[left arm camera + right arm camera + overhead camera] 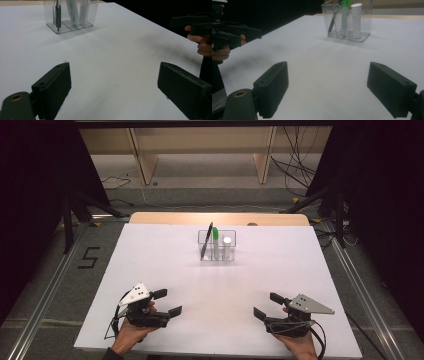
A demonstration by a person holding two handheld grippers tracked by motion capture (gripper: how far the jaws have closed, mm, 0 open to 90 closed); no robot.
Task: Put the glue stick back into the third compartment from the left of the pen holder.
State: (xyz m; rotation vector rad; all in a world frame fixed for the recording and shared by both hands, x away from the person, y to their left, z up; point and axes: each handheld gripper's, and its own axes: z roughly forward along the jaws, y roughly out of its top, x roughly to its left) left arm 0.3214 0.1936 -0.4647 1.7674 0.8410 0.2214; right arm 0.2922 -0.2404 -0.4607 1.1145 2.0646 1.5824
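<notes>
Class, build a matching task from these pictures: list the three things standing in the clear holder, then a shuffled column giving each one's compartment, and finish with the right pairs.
The clear holder has three compartments, seen in the high view.

Column 1
1. black pen
2. green-capped marker
3. white tube

Column 2
A. right compartment
B. left compartment, leaning
C. middle compartment

Pairs: 1-B, 2-C, 3-A
</notes>
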